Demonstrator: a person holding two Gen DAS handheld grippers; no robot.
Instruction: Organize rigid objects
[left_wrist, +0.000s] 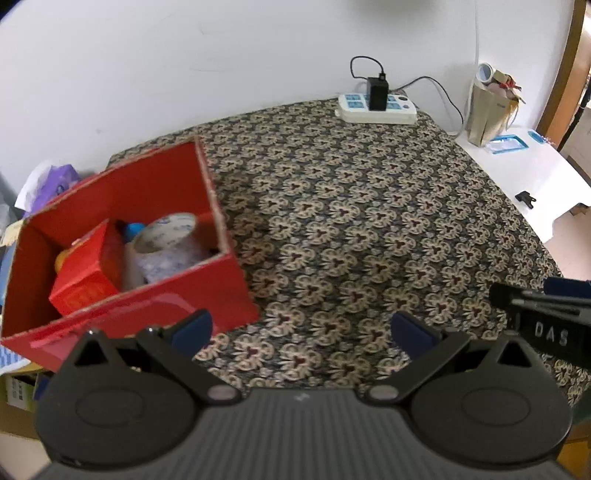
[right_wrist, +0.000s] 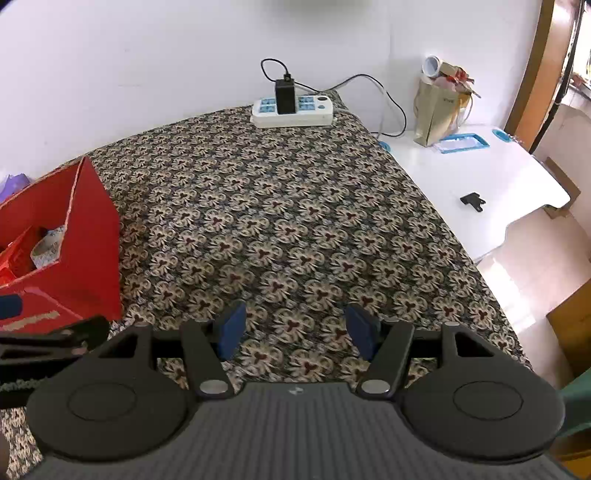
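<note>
A red open box (left_wrist: 192, 295) stands on the patterned tablecloth (left_wrist: 351, 229) at the left. Inside it lie a small red carton (left_wrist: 86, 273), a roll of tape (left_wrist: 166, 236), a blue item (left_wrist: 133, 229) and a yellow item (left_wrist: 62, 259). The box also shows in the right wrist view (right_wrist: 85, 266). My left gripper (left_wrist: 301, 332) is open and empty, just right of the box's near corner. My right gripper (right_wrist: 297, 330) is open and empty above bare cloth, to the right of the box.
A white power strip (left_wrist: 376, 107) with a black charger (left_wrist: 377, 92) lies at the table's far edge by the wall. A white side table (right_wrist: 476, 184) to the right holds a paper bag (right_wrist: 436, 110), a blue-framed item (right_wrist: 461, 143) and a small black part (right_wrist: 472, 201).
</note>
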